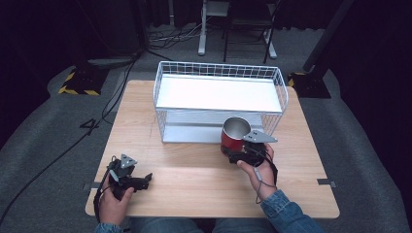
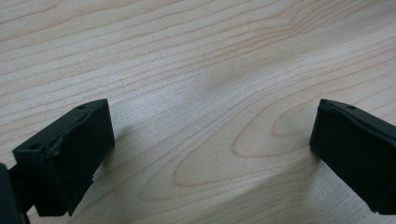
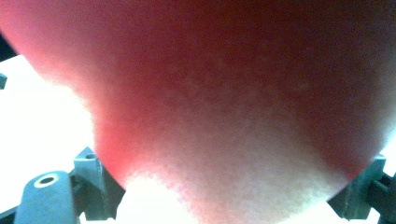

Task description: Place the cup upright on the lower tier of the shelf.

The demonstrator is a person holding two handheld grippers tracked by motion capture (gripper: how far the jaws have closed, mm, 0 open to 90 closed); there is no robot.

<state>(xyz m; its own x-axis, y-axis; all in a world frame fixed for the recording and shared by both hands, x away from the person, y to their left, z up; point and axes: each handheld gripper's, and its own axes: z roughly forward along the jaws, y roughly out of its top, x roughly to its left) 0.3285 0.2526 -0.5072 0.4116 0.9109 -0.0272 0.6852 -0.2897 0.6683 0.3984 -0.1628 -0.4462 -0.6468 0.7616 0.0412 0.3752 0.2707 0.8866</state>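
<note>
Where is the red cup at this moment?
In the high view the red cup is right of the table's centre, just in front of the white wire rack, with the right gripper at its near side.

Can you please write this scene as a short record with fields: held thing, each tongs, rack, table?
held thing: red cup, metal inside, upright, in front of the rack
right tongs: shut on the red cup
left tongs: open, nothing between them, low over the table
rack: white wire rack, far middle of the table
table: light wooden table
</note>
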